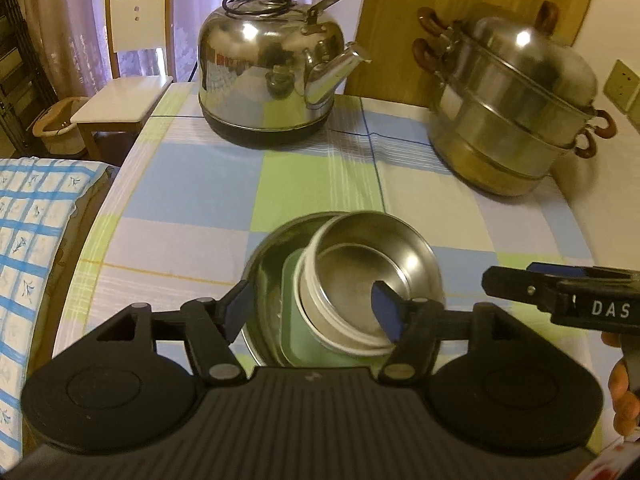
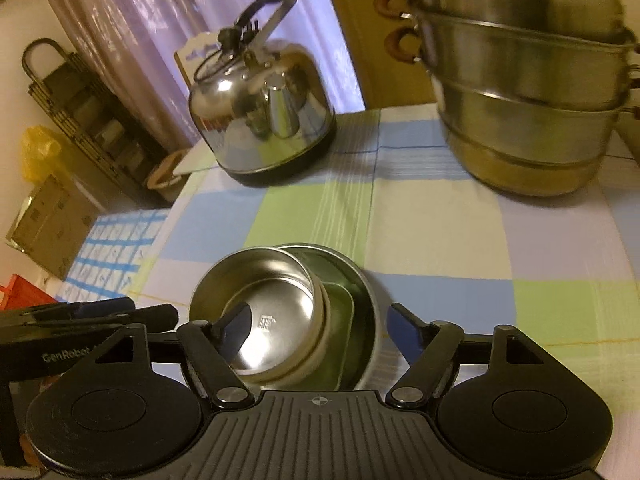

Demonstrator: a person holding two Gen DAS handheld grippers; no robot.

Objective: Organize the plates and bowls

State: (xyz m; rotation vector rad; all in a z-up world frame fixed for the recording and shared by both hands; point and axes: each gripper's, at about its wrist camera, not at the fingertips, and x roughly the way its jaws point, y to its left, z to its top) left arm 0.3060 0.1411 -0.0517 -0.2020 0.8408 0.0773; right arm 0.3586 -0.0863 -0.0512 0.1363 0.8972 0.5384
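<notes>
The small bowl (image 1: pixel 370 292) is seen nested, tilted, inside a large bowl (image 1: pixel 264 276), with a green square dish (image 1: pixel 296 312) lodged between them; the stack sits on the tabletop (image 1: pixel 192 184) well in front of the kettle (image 1: pixel 272 68). The stacking step is judged done and a release is in hand.

The left tongs (image 1: pixel 312 312) are spread wide around the stack, nothing gripped, one pad over the small bowl's hollow. The right tongs (image 2: pixel 320 326) are likewise wide and empty, straddling the stack.

Next, a clear withdrawal is called for, without the tilted bowl being nudged.

Both bowls are round, smooth, brushed steel; the small one carries a pale rim band. The dish looks matte with rounded corners. The kettle is mirror-polished, the steamer (image 1: pixel 516 108) to its right duller; the cloth is checked.
</notes>
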